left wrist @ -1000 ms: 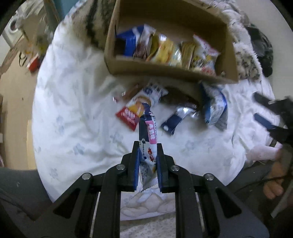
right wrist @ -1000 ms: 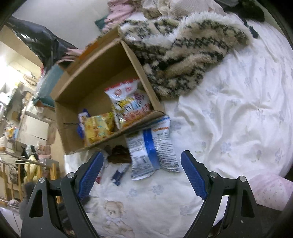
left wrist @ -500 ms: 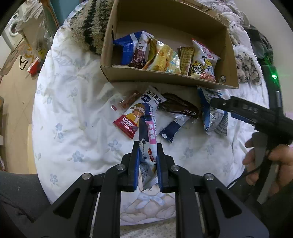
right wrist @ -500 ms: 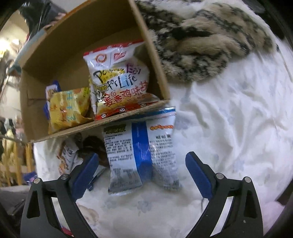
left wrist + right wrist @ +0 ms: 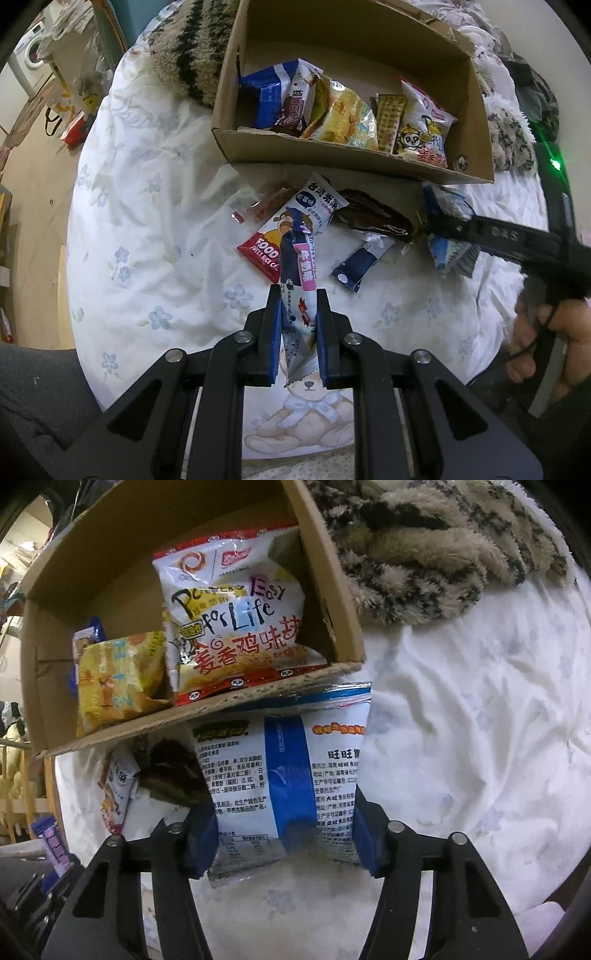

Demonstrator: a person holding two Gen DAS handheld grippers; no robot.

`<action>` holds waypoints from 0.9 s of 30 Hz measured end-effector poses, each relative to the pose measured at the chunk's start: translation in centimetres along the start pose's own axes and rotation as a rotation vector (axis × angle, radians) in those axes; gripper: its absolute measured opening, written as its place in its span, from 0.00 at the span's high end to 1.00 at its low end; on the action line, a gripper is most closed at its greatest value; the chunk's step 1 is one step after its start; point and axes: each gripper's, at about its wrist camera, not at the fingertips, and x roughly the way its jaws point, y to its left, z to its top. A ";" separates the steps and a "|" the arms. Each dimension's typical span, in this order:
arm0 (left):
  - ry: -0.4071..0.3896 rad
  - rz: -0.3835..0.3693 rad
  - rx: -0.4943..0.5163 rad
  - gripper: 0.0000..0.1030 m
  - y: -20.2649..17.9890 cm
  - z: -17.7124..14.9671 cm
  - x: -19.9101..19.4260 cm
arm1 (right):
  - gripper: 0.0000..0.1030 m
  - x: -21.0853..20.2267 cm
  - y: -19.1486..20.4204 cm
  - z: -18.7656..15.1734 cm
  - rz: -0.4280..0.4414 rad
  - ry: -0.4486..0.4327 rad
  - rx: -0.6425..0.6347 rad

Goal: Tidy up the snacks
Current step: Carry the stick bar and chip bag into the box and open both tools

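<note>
- White flowered bedding (image 5: 155, 206) fills the left wrist view, with a cardboard box (image 5: 332, 151) of snacks lying on it at the top.
- Left gripper (image 5: 298, 325): jaws narrow, clamped on a slim pink-and-blue snack stick (image 5: 301, 291) that stands up between the pads, clear of the bed.
- Loose packets lie just in front of the box: a red-and-white rice cake packet (image 5: 291, 225), a dark brown wrapper (image 5: 373, 218) and a small navy sachet (image 5: 364, 262).
- Right gripper (image 5: 454, 225) reaches in from the right, down on a blue-and-white bag (image 5: 448, 251).
- Bedding again in the right wrist view; the blue-and-white bag (image 5: 284, 771) lies against the box's front wall (image 5: 207, 709).
- Right gripper (image 5: 284, 843): jaws have just been closing, the bag between them, both pads at its edges and seemingly pressing.
- Step in hand, as I judge it: grasping this bag.
- Next: finish the squeeze, lift over the wall, and drop it beside the chicken-flavour bag (image 5: 236, 627).
</note>
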 end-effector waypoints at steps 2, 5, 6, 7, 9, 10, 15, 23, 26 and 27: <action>-0.002 0.003 -0.002 0.87 0.1 0.1 0.0 | 0.42 -0.8 0.0 -0.6 0.014 0.002 0.008; -0.010 0.009 -0.002 0.87 0.2 0.1 -0.2 | 0.42 -2.0 -0.2 -1.6 0.042 -0.001 0.020; -0.012 0.009 -0.003 0.87 0.2 0.2 -0.2 | 0.42 -2.6 -0.4 -2.0 0.047 -0.005 0.018; -0.016 0.011 -0.004 0.87 0.3 0.2 -0.3 | 0.42 -3.1 -0.3 -2.4 0.050 -0.008 0.014; -0.020 0.016 -0.006 0.87 0.4 0.3 -0.4 | 0.42 -4.1 0.2 -3.0 0.077 -0.015 0.004; -0.022 0.019 -0.007 0.87 0.4 0.3 -0.4 | 0.42 -4.4 0.4 -3.3 0.086 -0.018 -0.002; -0.034 0.040 -0.011 0.87 0.7 0.3 -0.5 | 0.42 -6.1 0.9 -5.0 0.149 -0.033 -0.024; -0.066 0.058 -0.019 0.87 1.2 0.3 -0.9 | 0.42 -7.6 2.4 -7.7 0.257 -0.059 -0.055; -0.103 0.065 -0.004 0.87 1.0 0.4 -1.6 | 0.42 -8.5 3.4 -7.7 0.303 -0.102 -0.087; -0.121 0.065 0.003 0.87 0.9 0.5 -2.0 | 0.42 -8.8 3.6 -7.5 0.317 -0.121 -0.095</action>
